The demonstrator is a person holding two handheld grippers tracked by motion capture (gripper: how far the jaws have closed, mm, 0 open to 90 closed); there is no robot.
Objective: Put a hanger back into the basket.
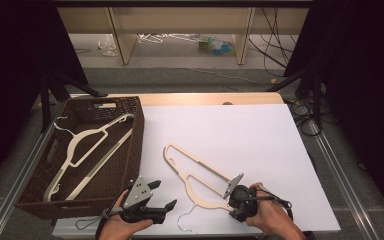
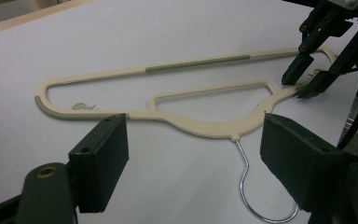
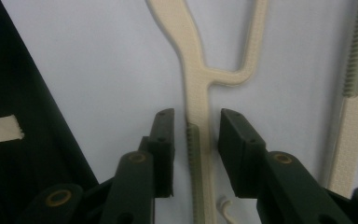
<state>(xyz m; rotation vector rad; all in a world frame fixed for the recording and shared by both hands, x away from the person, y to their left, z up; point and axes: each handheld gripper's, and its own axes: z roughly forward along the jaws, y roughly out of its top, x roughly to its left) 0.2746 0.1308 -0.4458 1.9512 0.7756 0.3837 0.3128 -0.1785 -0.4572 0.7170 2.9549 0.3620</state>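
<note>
A white-topped desk (image 1: 260,145) carries a cream plastic clothes hanger with grey ribbed grip strips and a thin wire hook (image 1: 196,176), lying flat near the desk's near edge, roughly at the middle of that edge. Its long bar runs diagonally from the middle of the desk toward the near right, and its wire hook curls toward the near edge. The right hand-held gripper (image 1: 228,191) sits at the hanger's near right end, held by a hand that comes in from the near edge. In the right gripper view its two black jaws stand on either side of the hanger's narrow cream arm (image 3: 198,135), where a grey ribbed strip begins; a slim gap shows on each side, so the pads are not pressing on it and the gripper is open around the arm. The left hand-held gripper (image 1: 162,195) rests above the near edge of the desk, just left of the wire hook, with its jaws spread wide and nothing between them. In the left gripper view the hanger (image 2: 168,100) lies across the desk beyond those jaws, with the right gripper (image 2: 303,81) at its far end. At the desk's left edge stands a dark brown woven basket (image 1: 130,150), and inside it lies a second cream hanger (image 1: 87,152).
</note>
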